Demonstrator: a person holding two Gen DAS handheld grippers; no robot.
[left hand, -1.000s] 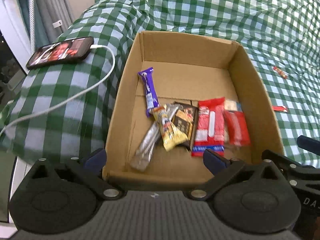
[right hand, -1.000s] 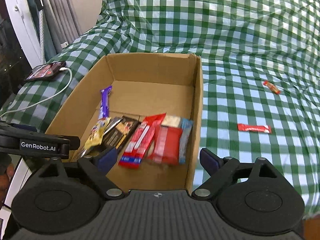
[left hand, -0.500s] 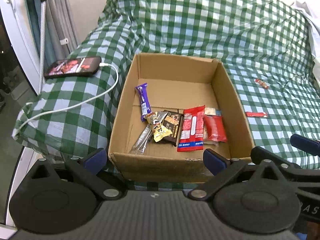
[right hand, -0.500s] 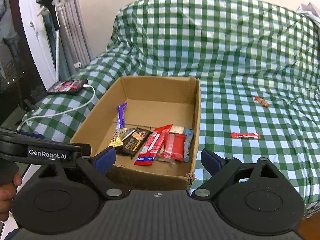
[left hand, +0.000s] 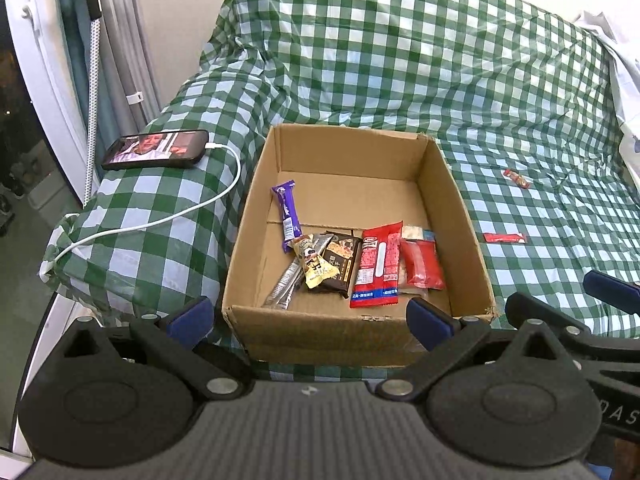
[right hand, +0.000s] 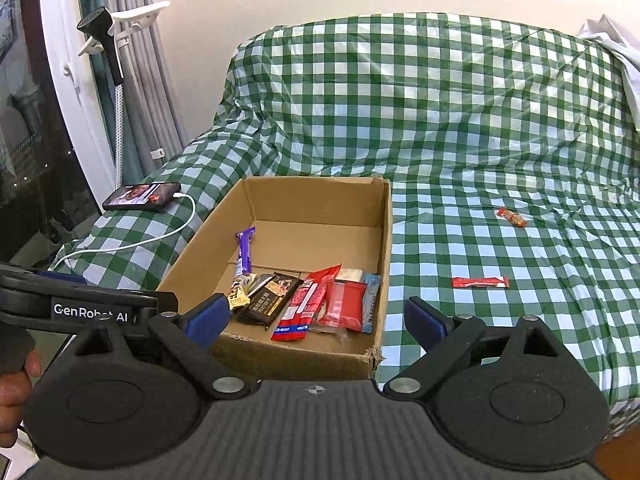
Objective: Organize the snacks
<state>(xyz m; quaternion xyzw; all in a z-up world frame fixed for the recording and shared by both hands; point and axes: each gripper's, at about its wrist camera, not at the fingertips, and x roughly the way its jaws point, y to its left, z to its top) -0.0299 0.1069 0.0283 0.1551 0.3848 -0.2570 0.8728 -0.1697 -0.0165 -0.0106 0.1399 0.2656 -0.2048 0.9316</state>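
Observation:
An open cardboard box (left hand: 256,216) (right hand: 382,248) sits on a green checked cover. Inside lie several snacks: a purple bar (left hand: 287,213) (right hand: 244,254), a yellow packet (left hand: 314,268), a dark brown bar (left hand: 338,266) (right hand: 272,298) and red packs (left hand: 378,268) (right hand: 344,310). Two red snacks lie loose on the cover to the right, a flat stick (left hand: 505,237) (right hand: 480,282) and a small wrapper (left hand: 517,178) (right hand: 511,217). My left gripper (left hand: 310,318) is open and holds nothing, in front of the box's near wall. My right gripper (right hand: 316,318) is open too, near the box's front right corner.
A phone (left hand: 156,155) (right hand: 142,196) with a lit screen lies on the cover's left arm, with a white cable (left hand: 160,220) trailing from it. Curtains and a white frame (right hand: 68,92) stand at the left. A hand (right hand: 14,396) holds the left gripper.
Both grippers have pulled back and up from the box, so more of the cover and room shows. Both stayed open; the snacks have not moved.

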